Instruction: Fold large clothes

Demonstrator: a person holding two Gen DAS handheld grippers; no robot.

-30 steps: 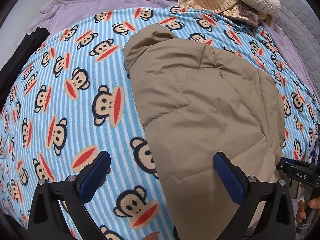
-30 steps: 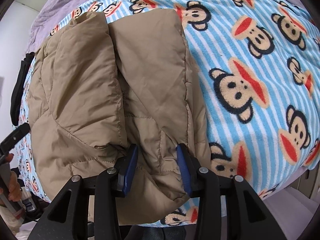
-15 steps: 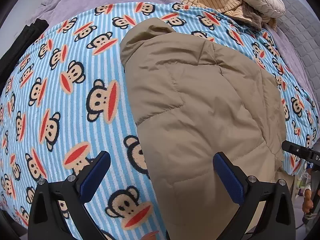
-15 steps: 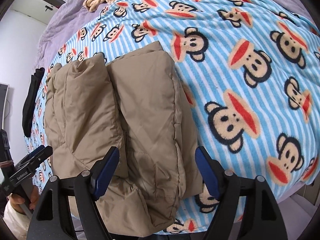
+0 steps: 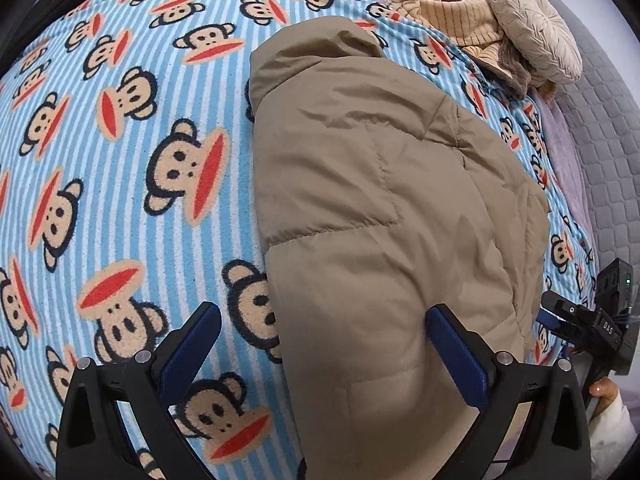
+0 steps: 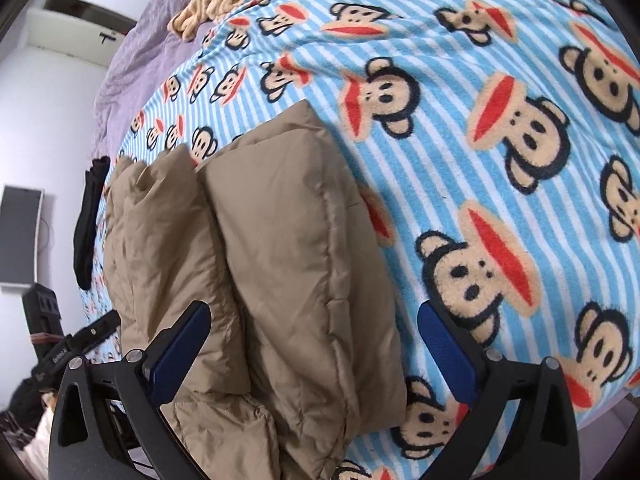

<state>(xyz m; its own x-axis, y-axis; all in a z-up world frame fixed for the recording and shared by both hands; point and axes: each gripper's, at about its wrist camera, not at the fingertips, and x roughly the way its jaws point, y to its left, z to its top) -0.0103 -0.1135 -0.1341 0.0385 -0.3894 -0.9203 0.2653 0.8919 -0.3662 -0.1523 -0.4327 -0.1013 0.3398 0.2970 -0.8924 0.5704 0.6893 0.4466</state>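
Tan puffer jacket (image 5: pixel 384 216) lies folded lengthwise mid-frame on monkey blanket (image 5: pixel 120 152). Left gripper (image 5: pixel 324 356) and right gripper (image 6: pixel 312 344) both gape wide, empty. Judged between folds; next needs gripping near hem

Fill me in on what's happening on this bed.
A person with a gripper in each hand is folding a tan puffer jacket on a monkey-print blanket. The jacket lies folded into a compact bundle. The left gripper and right gripper are both open, holding nothing, near the jacket's closest edge.
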